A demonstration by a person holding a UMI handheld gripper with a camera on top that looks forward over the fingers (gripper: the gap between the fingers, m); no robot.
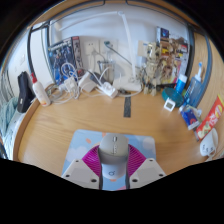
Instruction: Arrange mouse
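Observation:
A grey-white computer mouse [112,152] sits between my gripper's [112,162] two fingers, over a light blue mouse mat [95,138] on the wooden desk [60,125]. The magenta pads [91,160] press against both sides of the mouse. Whether the mouse rests on the mat or is lifted off it I cannot tell.
At the back of the desk lie white cables and a power strip [75,88], a hair dryer [100,86], a black handle [24,92] at the left, small figures [155,70] and bottles and boxes [195,115] at the right. A white round object [209,146] lies near the right edge.

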